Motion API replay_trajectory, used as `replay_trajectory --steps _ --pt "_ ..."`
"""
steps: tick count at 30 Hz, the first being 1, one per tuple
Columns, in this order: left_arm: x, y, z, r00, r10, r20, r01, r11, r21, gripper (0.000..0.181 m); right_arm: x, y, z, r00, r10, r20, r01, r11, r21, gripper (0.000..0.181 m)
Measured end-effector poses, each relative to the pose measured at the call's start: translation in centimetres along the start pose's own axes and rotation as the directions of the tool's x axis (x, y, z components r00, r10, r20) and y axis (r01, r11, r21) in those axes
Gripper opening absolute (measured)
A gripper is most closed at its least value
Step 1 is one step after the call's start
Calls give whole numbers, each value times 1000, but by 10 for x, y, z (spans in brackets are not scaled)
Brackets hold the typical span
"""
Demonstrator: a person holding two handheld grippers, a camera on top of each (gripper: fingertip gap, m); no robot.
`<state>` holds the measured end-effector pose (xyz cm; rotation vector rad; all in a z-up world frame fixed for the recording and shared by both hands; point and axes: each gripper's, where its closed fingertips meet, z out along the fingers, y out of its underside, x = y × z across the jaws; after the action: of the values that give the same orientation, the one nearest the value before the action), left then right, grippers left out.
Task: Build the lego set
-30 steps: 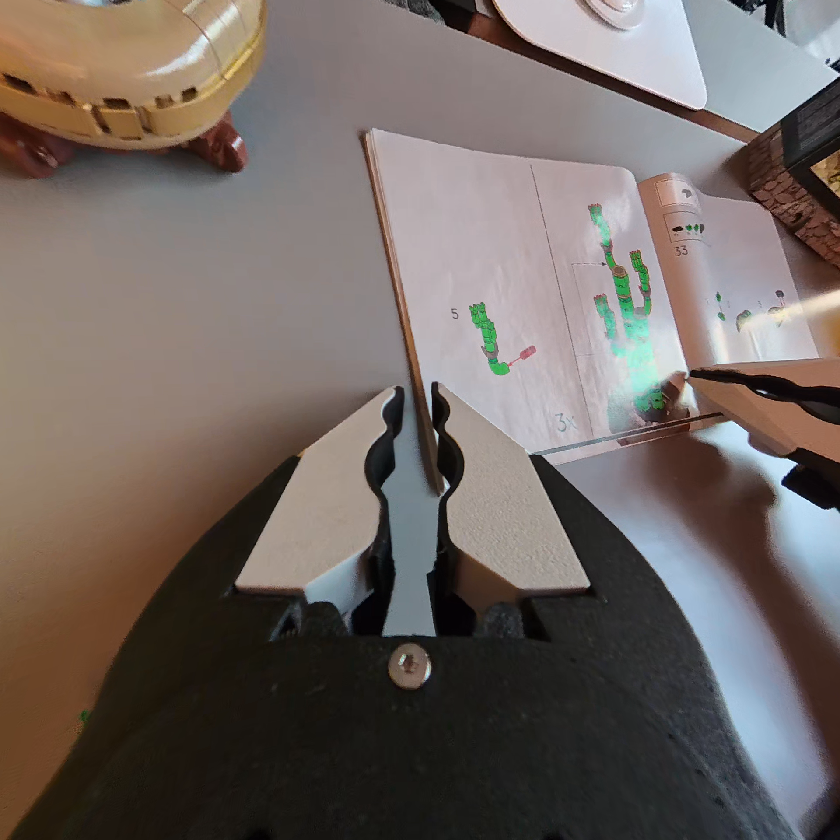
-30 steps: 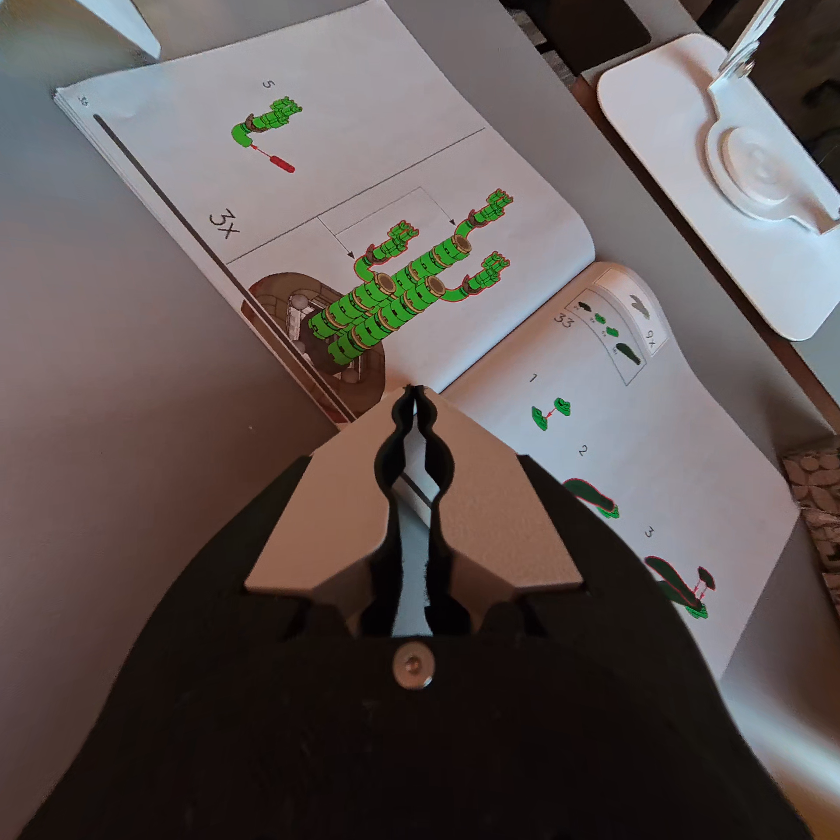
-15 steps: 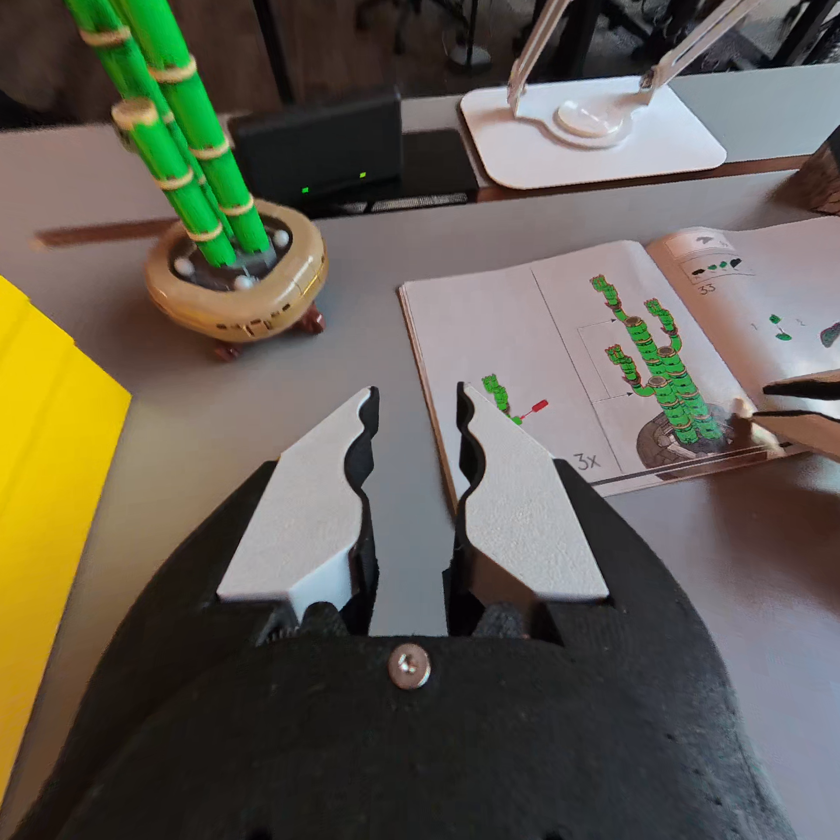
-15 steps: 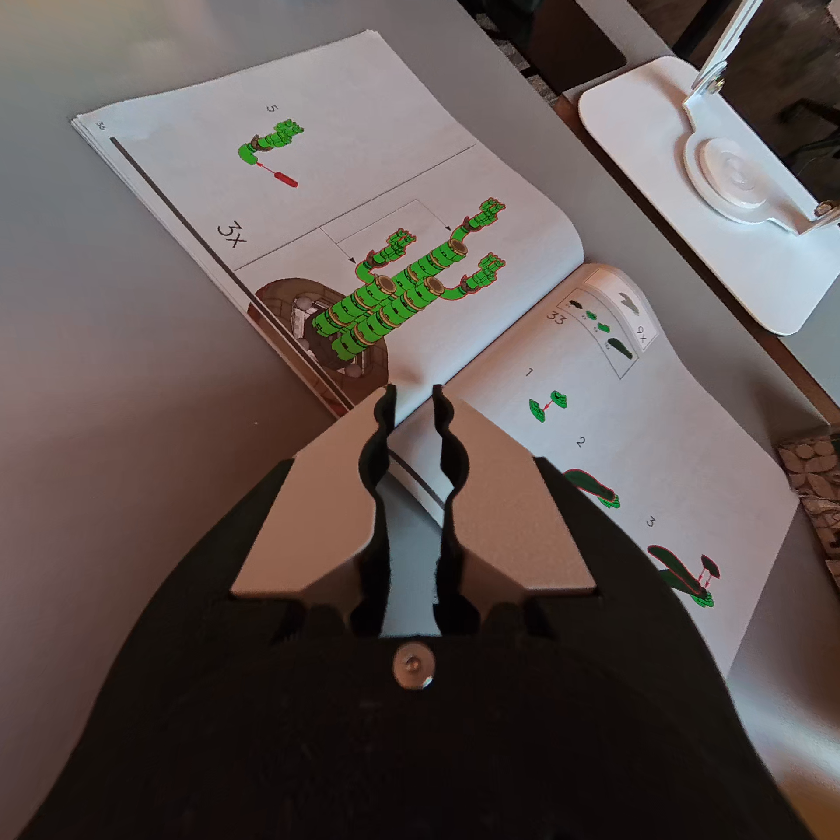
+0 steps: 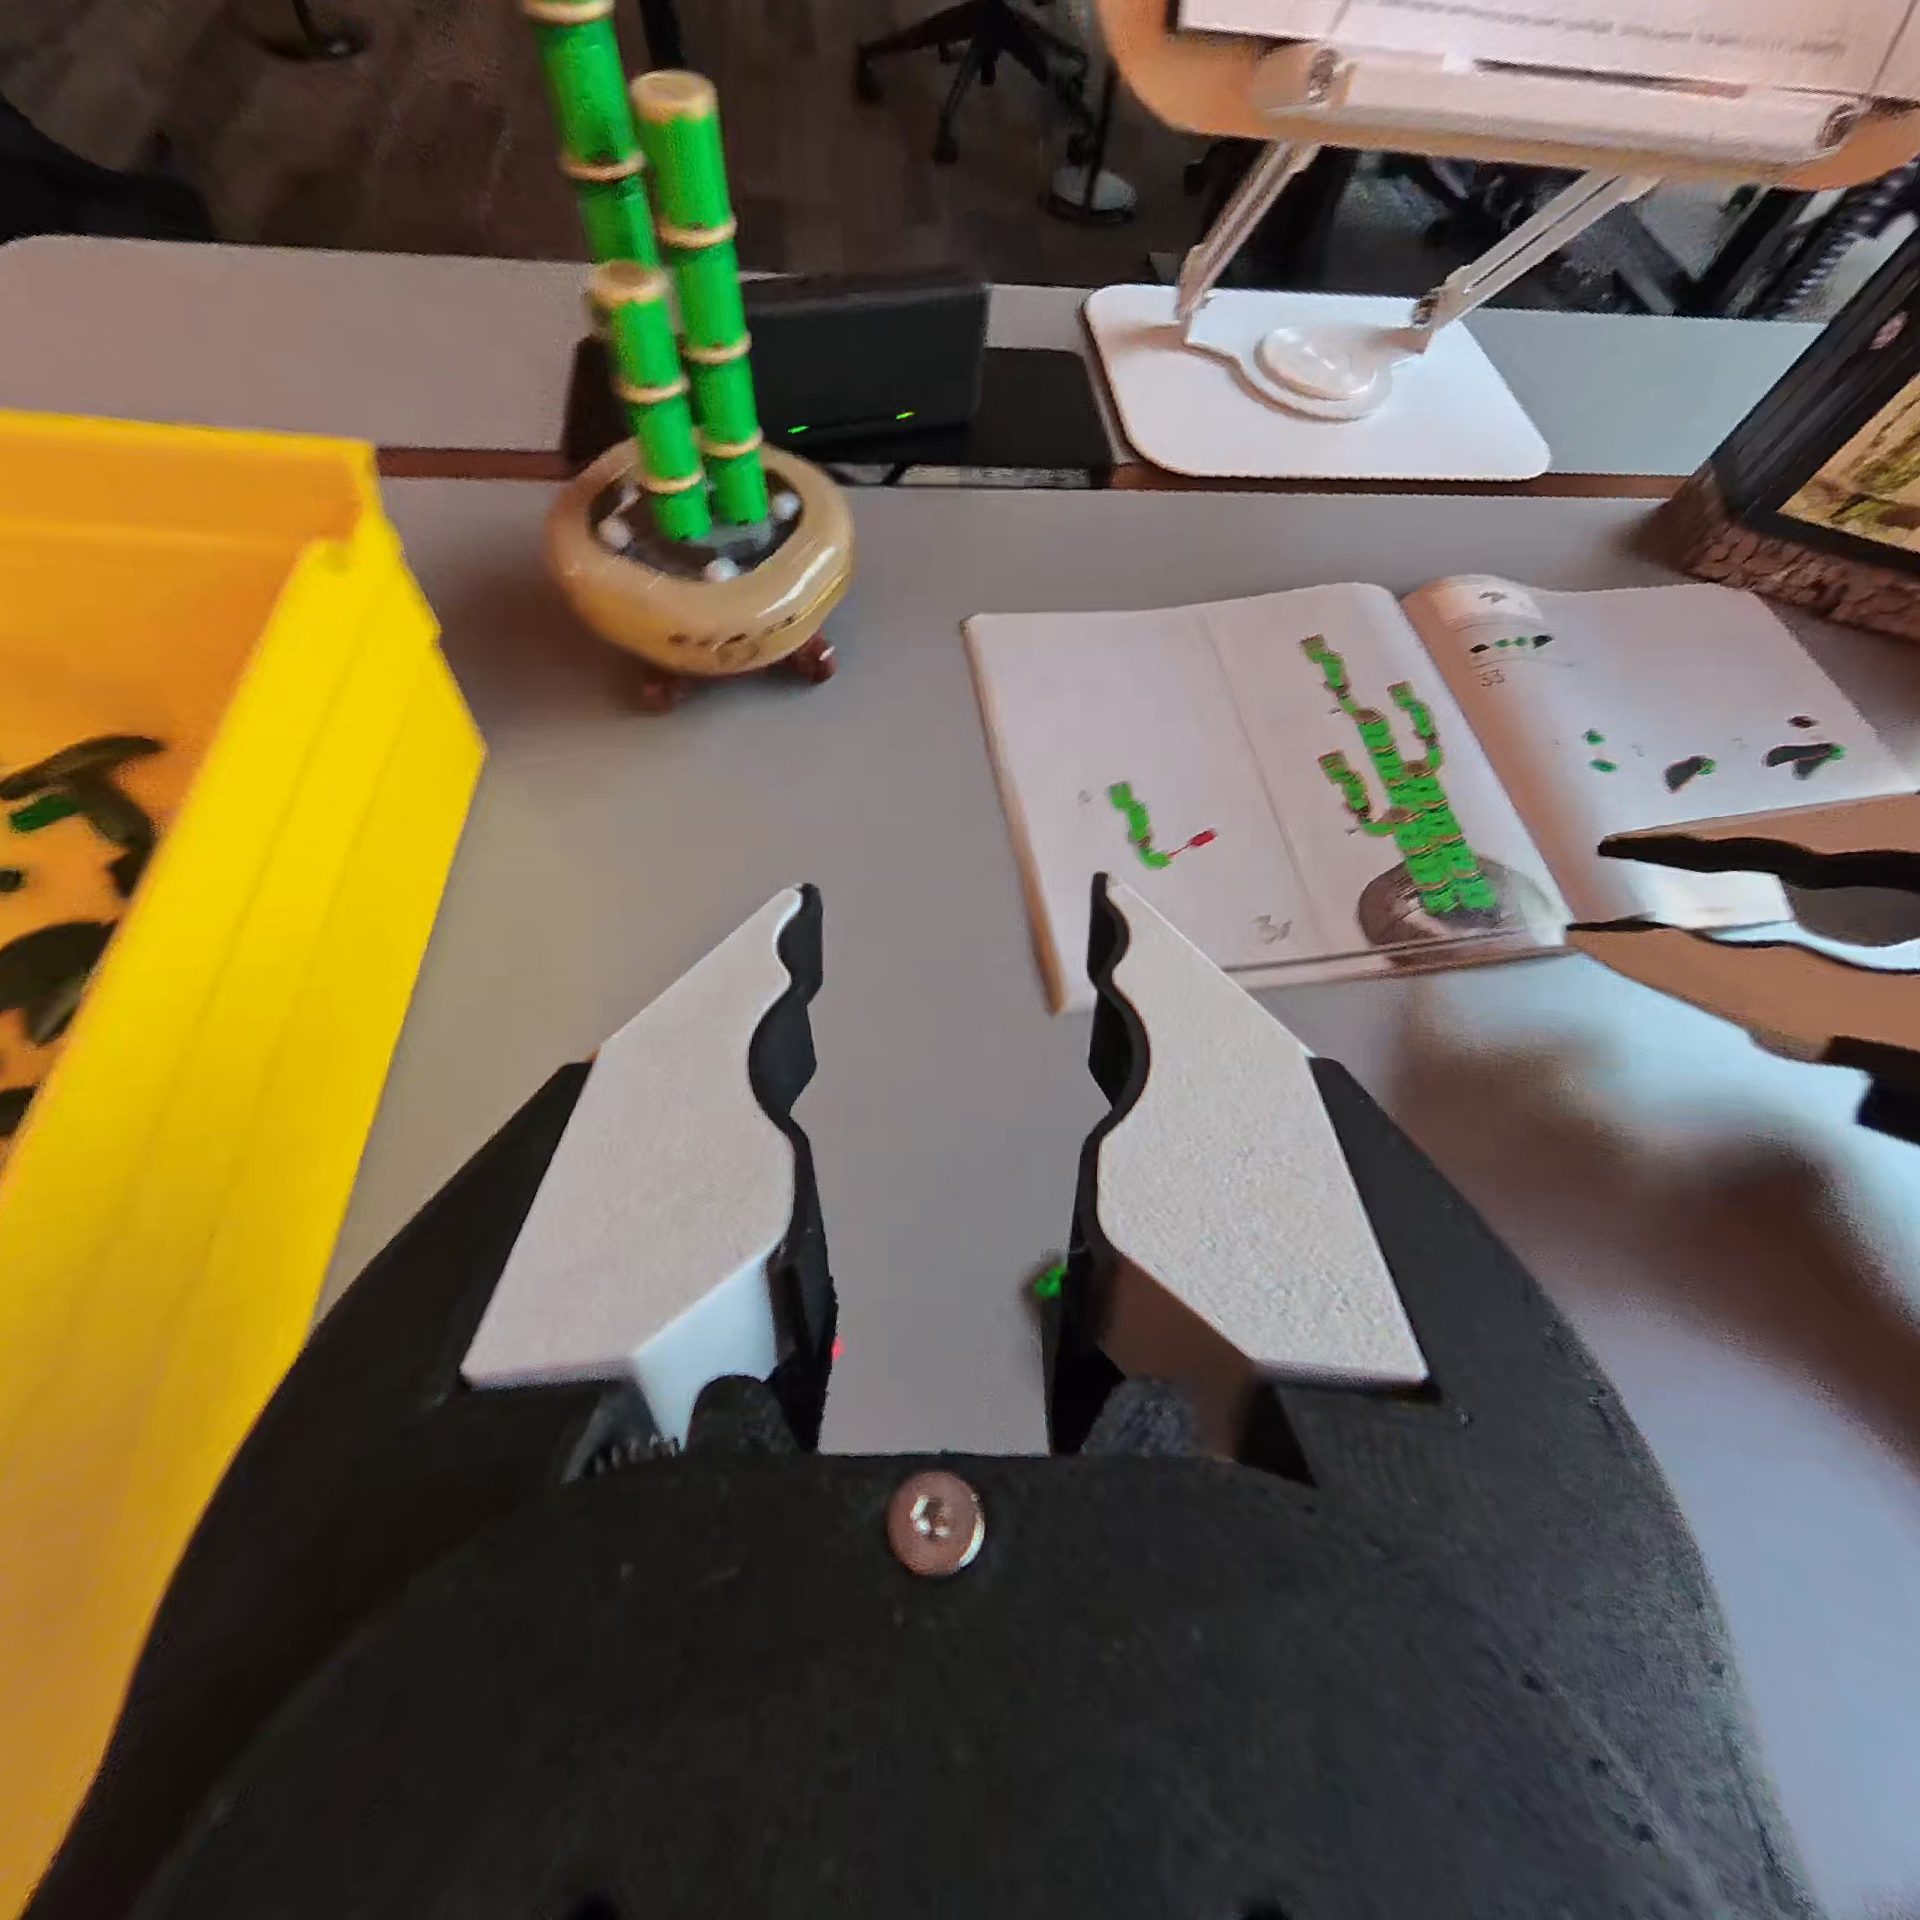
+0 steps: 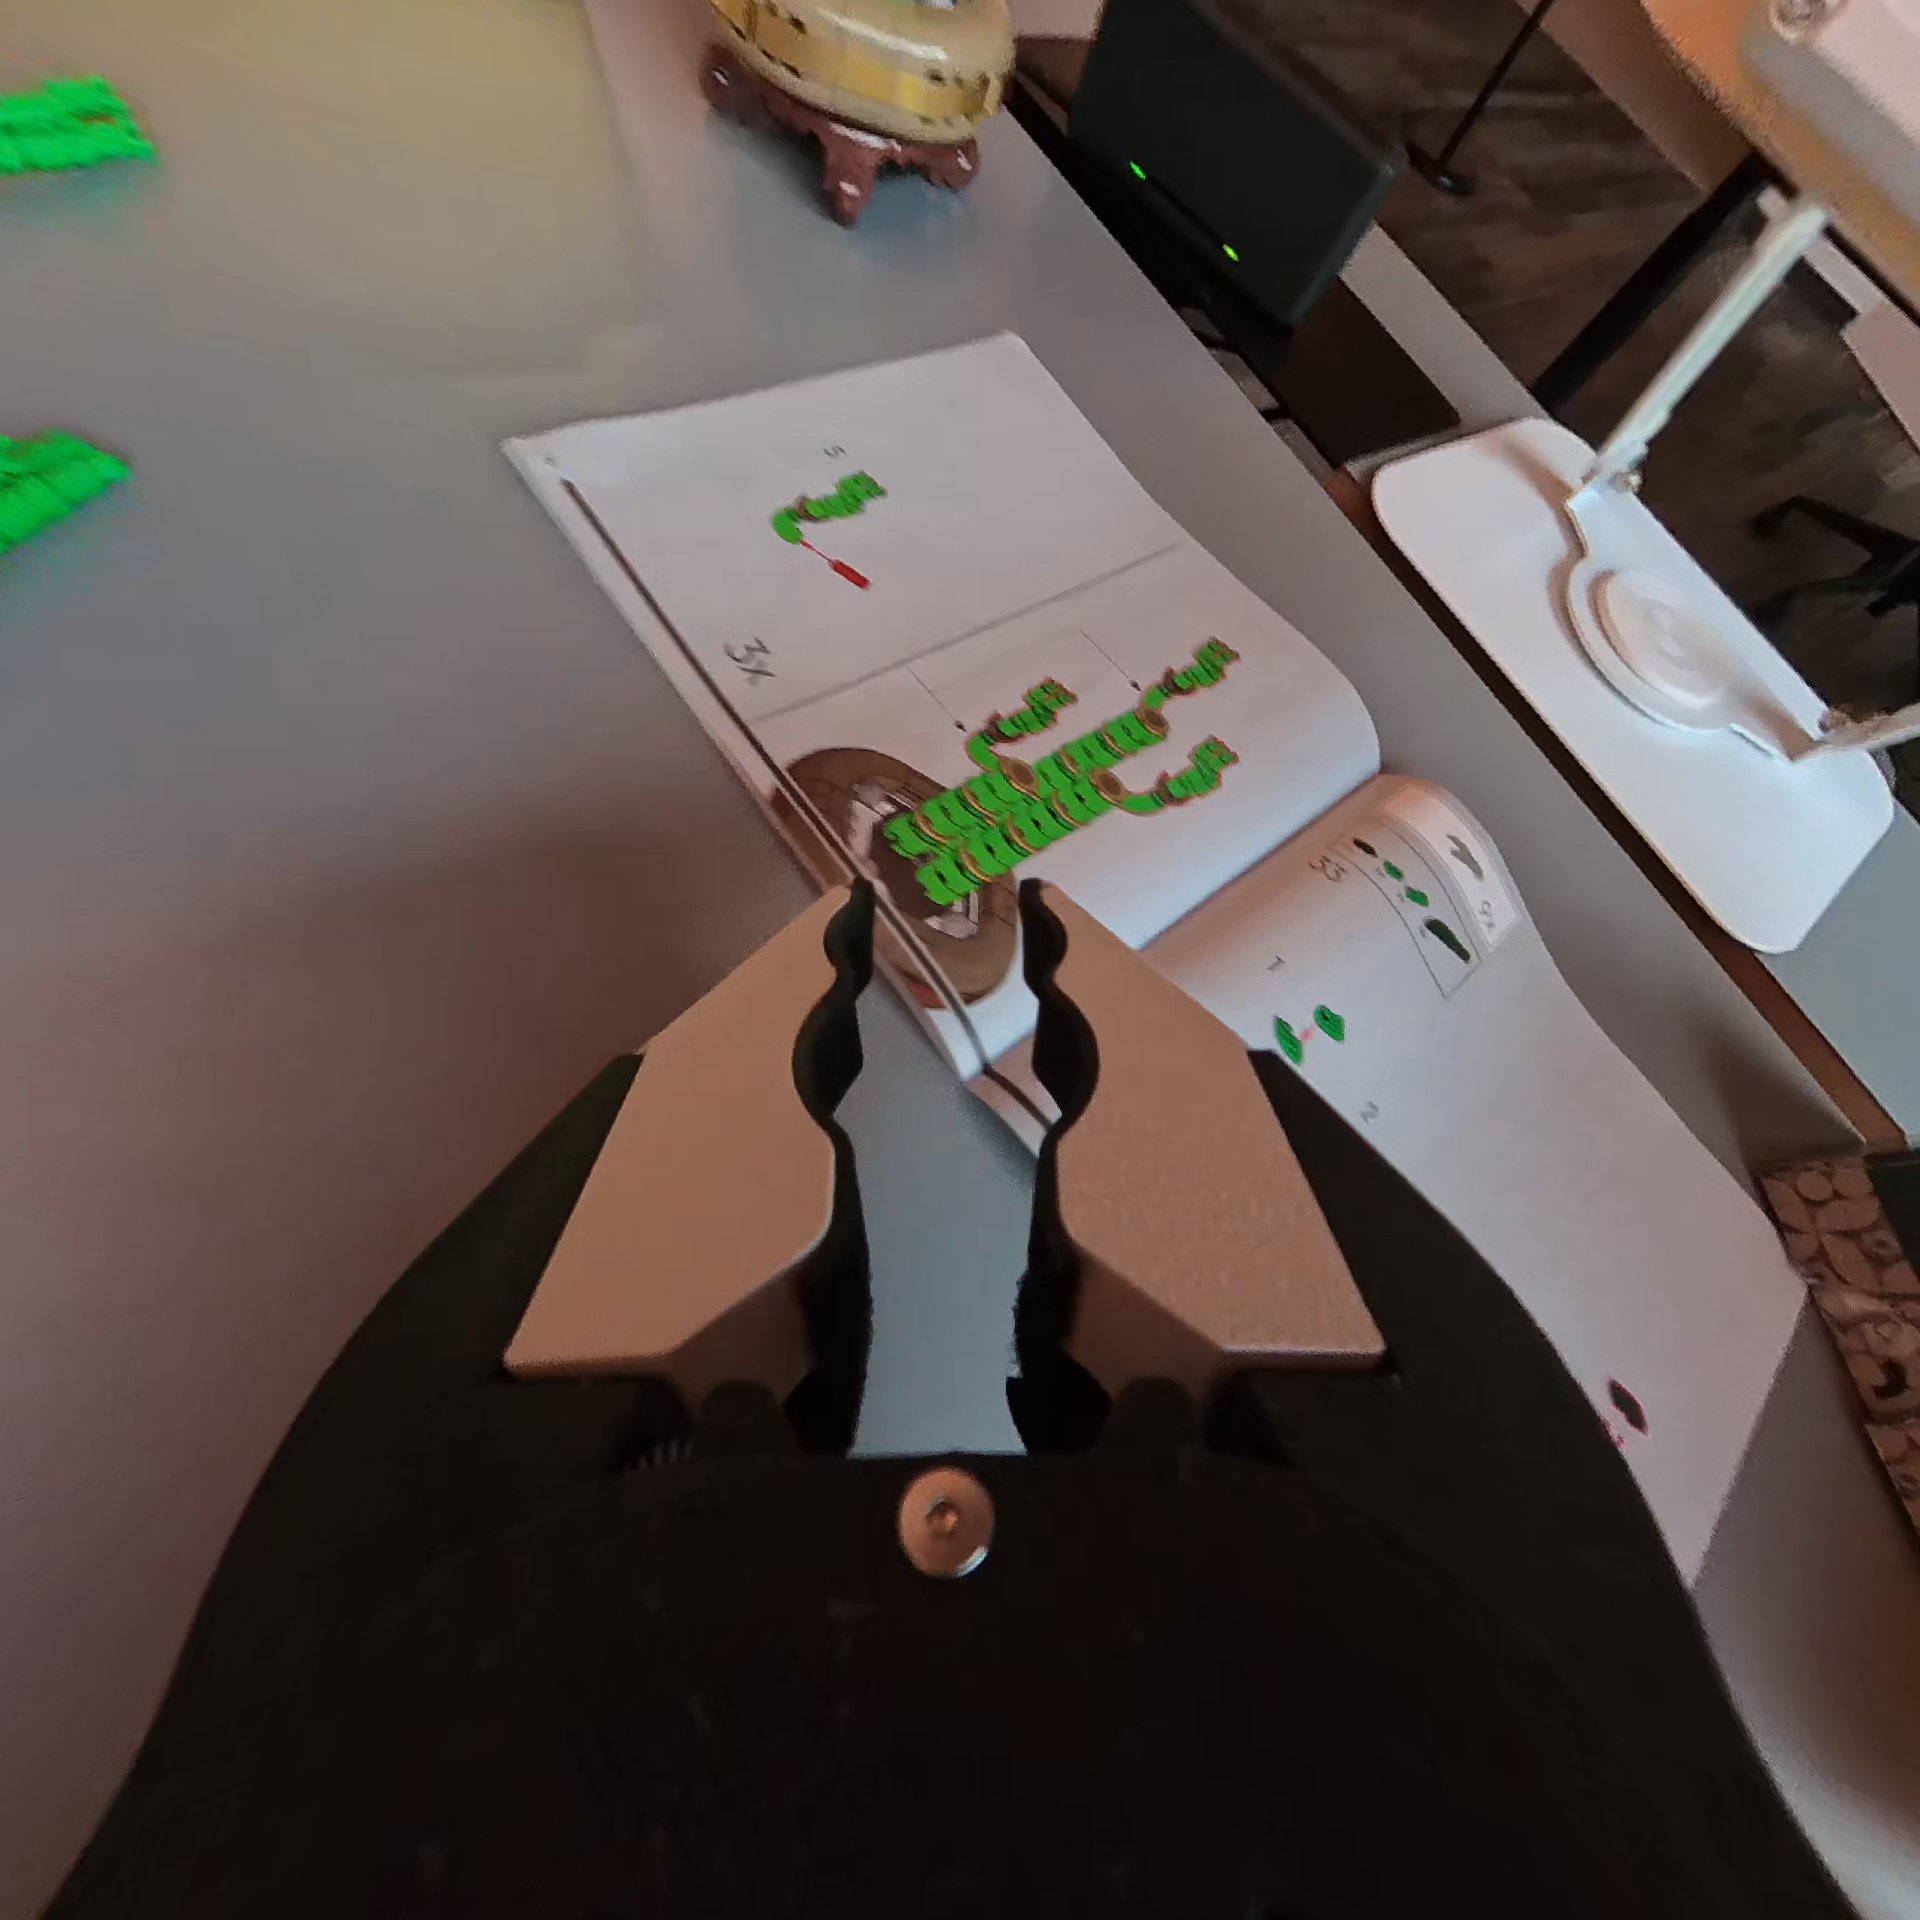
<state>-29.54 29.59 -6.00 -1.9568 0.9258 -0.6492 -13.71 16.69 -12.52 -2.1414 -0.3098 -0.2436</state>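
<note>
The lego bamboo build [image 5: 686, 416] has green stalks standing in a tan round pot on the grey table; its pot base shows in the right wrist view [image 6: 862, 62]. The open instruction booklet [image 5: 1226, 769] lies to its right and also shows in the right wrist view [image 6: 1039, 623]. My left gripper [image 5: 951, 904] is open and empty above the bare table, left of the booklet. My right gripper [image 6: 940, 899] is open and empty over the booklet's near edge; it also shows in the left wrist view [image 5: 1590, 883]. Two green lego pieces [image 6: 52, 478] lie at far left.
A yellow bin [image 5: 208, 831] holding dark green pieces stands at the left. A black box [image 5: 862, 364] and a white lamp base [image 5: 1309, 384] sit at the back. A dark box with a stone-like pattern [image 5: 1808, 509] stands at the far right. Tip to tip, the grippers are about 20 cm apart.
Both grippers opened and pulled back and up from the booklet. The left view lifted, bringing the bamboo build and the yellow bin into sight.
</note>
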Motion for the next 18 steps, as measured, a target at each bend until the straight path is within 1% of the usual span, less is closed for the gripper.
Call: replay_trajectory --steps 2,4,7,9,11,14,16,18 --pt "-19 9 -15 999 -9 42 7 999 45 47 -20 -12 -1 998 2 62 -3 1000 29 28" --pt "-29 16 -28 998 -25 51 18 992 127 43 -51 -25 -1 984 38 174 -48 997 54 28" --pt "-39 21 -42 997 -50 51 37 974 221 38 -115 -50 -6 908 105 406 -146 987 71 30" --pt "-39 20 -47 998 -45 53 30 967 252 37 -153 -61 -10 863 77 499 -130 989 72 32" --pt "-37 20 -45 998 -34 50 20 968 249 30 -179 -62 -7 859 -11 512 -34 996 78 32" --pt "-34 26 -37 999 -35 29 28 980 194 30 -190 -54 8 889 -149 434 137 989 59 32" --pt "-30 30 -34 999 -41 8 39 984 175 31 -192 -50 15 893 -184 410 185 982 37 32" --pt "-26 32 -32 999 -42 -14 43 985 170 31 -195 -48 18 892 -184 412 193 981 21 29"
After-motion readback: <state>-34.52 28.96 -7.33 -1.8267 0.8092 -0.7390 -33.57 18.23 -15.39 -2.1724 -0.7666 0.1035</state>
